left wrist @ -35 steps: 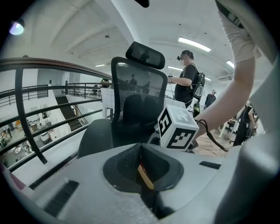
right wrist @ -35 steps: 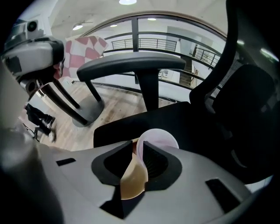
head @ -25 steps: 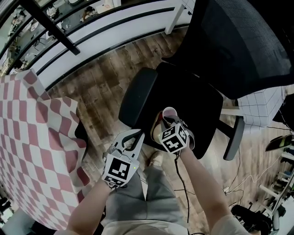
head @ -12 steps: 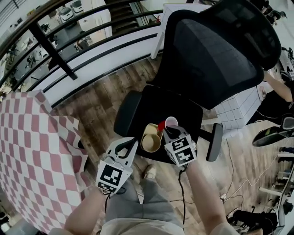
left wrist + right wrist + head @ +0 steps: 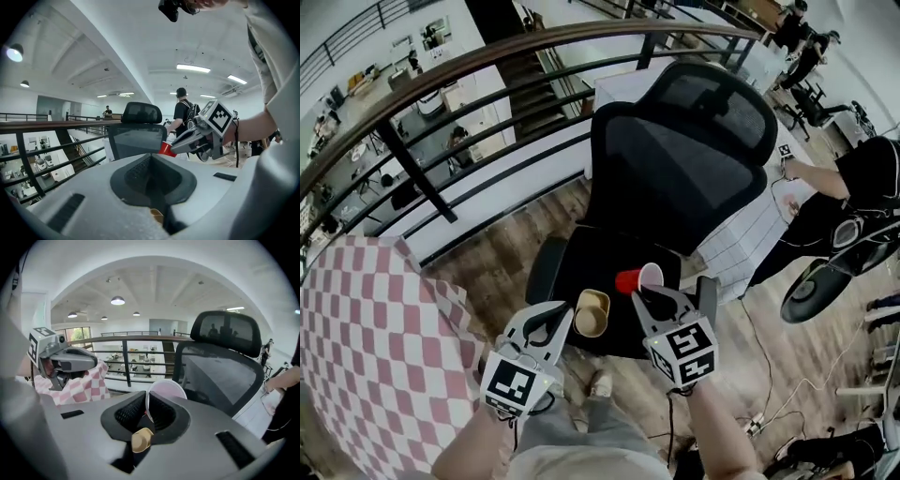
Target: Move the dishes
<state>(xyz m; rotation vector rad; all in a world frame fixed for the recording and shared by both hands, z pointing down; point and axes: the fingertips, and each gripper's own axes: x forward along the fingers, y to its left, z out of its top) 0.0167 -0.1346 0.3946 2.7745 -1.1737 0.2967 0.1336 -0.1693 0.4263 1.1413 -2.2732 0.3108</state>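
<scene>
bowl (image 5: 592,313) left of cup (image 5: 639,278), both before the chair (image 5: 675,159), table (image 5: 366,328) at left.

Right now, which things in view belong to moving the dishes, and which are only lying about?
For the job:
- cup, rim pinched by the right gripper
- bowl, at the tip of the left gripper, which seems to hold it

Lying about:
- chair
- checked cloth
- railing
</scene>
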